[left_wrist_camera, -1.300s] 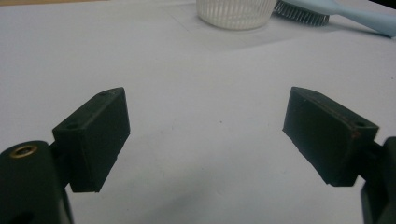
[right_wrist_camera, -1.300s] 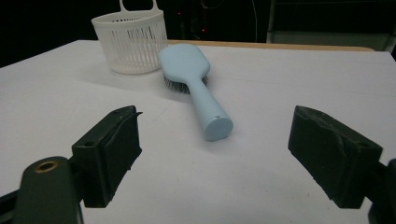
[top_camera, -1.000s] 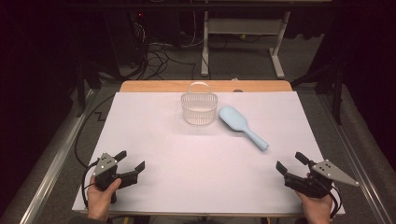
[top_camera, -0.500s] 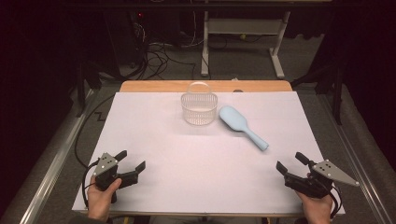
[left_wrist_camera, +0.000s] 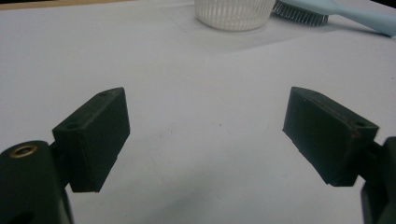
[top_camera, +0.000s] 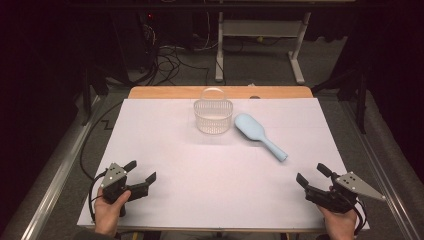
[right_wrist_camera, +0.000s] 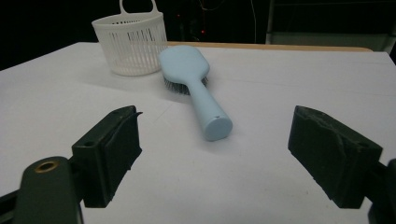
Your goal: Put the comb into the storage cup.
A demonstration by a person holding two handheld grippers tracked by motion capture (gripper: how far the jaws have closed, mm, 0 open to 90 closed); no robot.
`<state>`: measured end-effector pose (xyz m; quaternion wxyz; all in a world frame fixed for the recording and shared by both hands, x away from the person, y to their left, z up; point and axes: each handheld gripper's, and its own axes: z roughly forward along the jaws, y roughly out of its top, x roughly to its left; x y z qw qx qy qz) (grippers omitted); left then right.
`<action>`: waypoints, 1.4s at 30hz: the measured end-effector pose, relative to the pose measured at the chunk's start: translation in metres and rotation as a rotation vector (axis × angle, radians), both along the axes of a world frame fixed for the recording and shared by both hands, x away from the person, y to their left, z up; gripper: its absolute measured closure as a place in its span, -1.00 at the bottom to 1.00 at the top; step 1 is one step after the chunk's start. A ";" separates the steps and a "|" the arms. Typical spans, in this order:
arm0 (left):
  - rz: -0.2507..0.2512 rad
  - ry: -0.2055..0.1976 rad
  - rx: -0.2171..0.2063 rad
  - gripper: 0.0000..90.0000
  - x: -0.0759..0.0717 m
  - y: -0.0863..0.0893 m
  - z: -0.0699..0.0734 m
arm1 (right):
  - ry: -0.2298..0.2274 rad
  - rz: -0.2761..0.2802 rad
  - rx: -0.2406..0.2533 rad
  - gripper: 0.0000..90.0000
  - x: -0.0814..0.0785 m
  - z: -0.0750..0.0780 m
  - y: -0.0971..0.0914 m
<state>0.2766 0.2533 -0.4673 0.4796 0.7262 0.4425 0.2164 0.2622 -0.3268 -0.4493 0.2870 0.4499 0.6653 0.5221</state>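
A white slatted basket [top_camera: 213, 115] with a handle stands at the far middle of the white table [top_camera: 165, 135]. Just right of it lies a light blue hairbrush [top_camera: 259, 135], bristles down, handle towards the near right. The basket [right_wrist_camera: 130, 42] and the hairbrush [right_wrist_camera: 196, 84] lie ahead of my right gripper [right_wrist_camera: 215, 158], which is open and empty. My left gripper [top_camera: 140, 173] rests open at the near left corner, my right gripper [top_camera: 312, 175] at the near right. The basket [left_wrist_camera: 233, 13] and brush [left_wrist_camera: 327, 11] are far ahead of the open left gripper [left_wrist_camera: 205, 135].
A wooden strip [top_camera: 165, 92] runs along the table's far edge. Beyond it on the dark floor are cables [top_camera: 170, 55] and a metal stand [top_camera: 260, 45]. Metal rails [top_camera: 55, 170] flank the table on both sides.
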 end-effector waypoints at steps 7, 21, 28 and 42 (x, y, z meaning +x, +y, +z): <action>-0.002 -0.001 0.002 -0.65 0.001 0.000 0.000 | -0.006 0.001 0.002 -0.61 0.001 0.001 0.001; -0.004 0.000 0.004 -0.65 0.002 -0.001 0.000 | -0.008 0.022 -0.003 -0.61 0.005 0.002 0.007; -0.004 -0.001 0.004 -0.65 0.002 -0.001 0.000 | -0.011 0.028 0.008 -0.61 0.007 0.003 0.010; -0.006 -0.005 0.009 -0.65 0.002 -0.002 0.000 | -0.011 0.063 0.003 -0.61 0.013 0.004 0.022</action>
